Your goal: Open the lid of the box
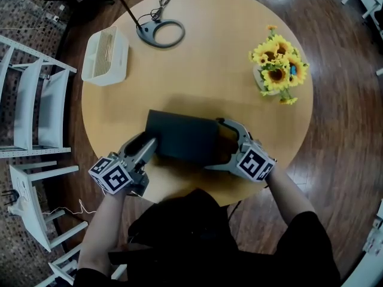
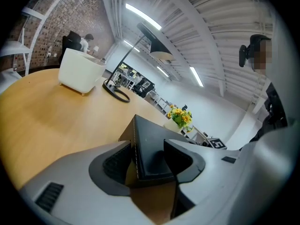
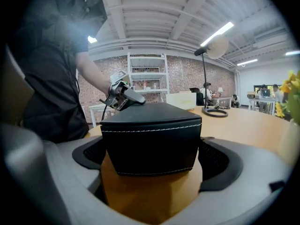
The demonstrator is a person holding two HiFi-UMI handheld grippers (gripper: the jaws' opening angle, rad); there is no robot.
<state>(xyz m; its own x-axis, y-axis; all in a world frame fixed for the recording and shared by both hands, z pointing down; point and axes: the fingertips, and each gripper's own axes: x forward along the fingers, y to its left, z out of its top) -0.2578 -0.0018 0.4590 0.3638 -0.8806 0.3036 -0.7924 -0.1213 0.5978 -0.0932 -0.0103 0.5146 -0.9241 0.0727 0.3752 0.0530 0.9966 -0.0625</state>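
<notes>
Head view, left gripper: the left gripper (image 1: 149, 143) is clamped on the near-left corner of the black rectangular box with white stitching (image 1: 182, 137).
Head view, right gripper: the right gripper (image 1: 213, 144) has its jaws spread wide, one on each long side of the box's right end.
Head view, box: it lies flat between the two grippers on the round pale wooden table (image 1: 203, 70), near the person's edge.
Head view, beyond the grippers: a white slatted plastic basket (image 1: 106, 55) lies far ahead of the left gripper. A black ring-shaped lamp base (image 1: 160, 32) sits just right of the basket. A bunch of yellow sunflowers (image 1: 278, 64) stands ahead of the right gripper.
Left gripper view, jaws: they are closed on a stitched corner of the box, and the ribbed pads (image 2: 115, 162) press on it from both sides.
Left gripper view, background: the basket and the lamp base are far ahead, and the sunflowers are ahead to the right.
Right gripper view, jaws: both pads touch the box's end faces, gripping it across its full width.
Right gripper view, under the box: a tan surface shows below the lower stitched edge; I cannot tell whether it is box body or table.
Right gripper view, far end: the left gripper sits at the box's opposite end.
</notes>
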